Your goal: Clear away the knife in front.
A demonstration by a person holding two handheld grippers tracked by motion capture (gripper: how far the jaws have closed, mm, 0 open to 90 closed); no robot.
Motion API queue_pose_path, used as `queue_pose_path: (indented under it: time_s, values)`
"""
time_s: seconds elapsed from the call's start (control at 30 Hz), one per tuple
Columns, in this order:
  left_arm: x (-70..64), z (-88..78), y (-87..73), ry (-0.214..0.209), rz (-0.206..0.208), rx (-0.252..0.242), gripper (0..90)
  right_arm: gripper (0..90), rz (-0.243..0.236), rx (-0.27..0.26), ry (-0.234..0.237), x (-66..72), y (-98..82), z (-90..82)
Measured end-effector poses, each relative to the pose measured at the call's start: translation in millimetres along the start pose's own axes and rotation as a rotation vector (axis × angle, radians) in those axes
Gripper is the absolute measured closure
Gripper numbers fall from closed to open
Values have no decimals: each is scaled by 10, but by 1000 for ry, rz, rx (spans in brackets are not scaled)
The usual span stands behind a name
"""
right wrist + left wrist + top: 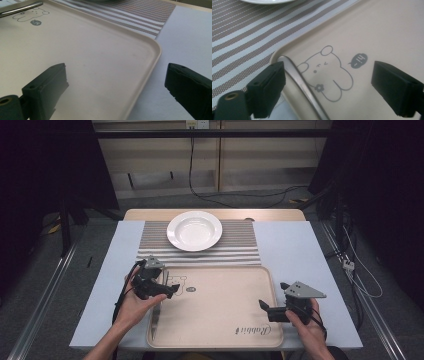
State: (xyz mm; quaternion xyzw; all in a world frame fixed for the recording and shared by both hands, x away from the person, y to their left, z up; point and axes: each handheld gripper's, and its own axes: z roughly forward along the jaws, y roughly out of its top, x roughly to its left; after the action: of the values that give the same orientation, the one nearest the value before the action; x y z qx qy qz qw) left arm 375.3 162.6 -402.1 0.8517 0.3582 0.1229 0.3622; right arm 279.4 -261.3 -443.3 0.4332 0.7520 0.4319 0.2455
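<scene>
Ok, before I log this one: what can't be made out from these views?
- Metal utensil on the tray: its working end runs off the bottom edge of the left gripper view, and in the high view the left gripper hides part of it; type unclear.
- White plate: cut by the top edge of the left gripper view.
- Right gripper: open, straddling the tray's rim.

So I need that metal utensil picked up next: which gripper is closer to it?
Left. The left gripper is right over the metal utensil at the tray's left edge; the right gripper is across the tray by its right rim.
</scene>
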Motion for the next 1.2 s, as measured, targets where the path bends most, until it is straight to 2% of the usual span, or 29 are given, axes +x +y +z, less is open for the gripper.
queue_pose_path:
  time_s: [0.03,0.07,0.1,0.17,0.23,0.27,0.37,0.4,0.47,0.53,0.6,0.73,0.9,0.97,1.0,1.07,1.13,1.2]
  values:
    - [-9,-39,-19,-22,17,-27,82,46,-1,1,-3,2,1,-1]
    - [-21,-75,-23,-27,35,-34,82,46,-1,1,-3,2,1,-1]
    - [-47,-105,-31,-7,53,-45,66,46,-1,-1,-4,2,1,-1]
    - [-64,-173,-31,-3,53,-71,61,45,-1,-3,-9,1,2,1]
    - [-91,-232,-41,28,60,-109,62,45,-1,-6,-10,0,2,-1]
    - [-102,-256,-46,31,61,-116,61,45,-1,-5,-11,2,2,-3]
    - [-145,-300,-80,78,71,-107,63,46,-2,-3,-9,4,2,-3]
    - [-145,-310,-93,71,70,-104,64,46,-2,-3,-9,4,2,-4]
    - [-132,-320,-111,48,55,-65,64,46,-3,-3,-9,2,1,-4]
    - [-114,-339,-152,27,37,-73,64,46,-1,-1,-9,2,2,-3]
    - [-111,-361,-206,53,28,-102,68,46,-4,1,-9,5,1,0]
    - [-90,-411,-330,94,4,-126,67,46,-2,0,-10,5,1,-3]
    - [-92,-473,-511,106,-29,-161,67,46,0,2,-11,2,1,3]
    - [-95,-505,-566,129,-49,-164,67,46,1,2,-11,2,1,1]
    - [-97,-513,-595,126,-65,-177,66,46,-1,1,-13,2,1,1]
    - [-91,-515,-647,106,-55,-181,62,45,-1,1,-12,5,1,-1]
    - [-76,-493,-701,116,-43,-171,63,46,-3,2,-9,6,1,-1]
    - [-42,-484,-745,93,-77,-170,63,46,-1,2,-9,2,1,3]
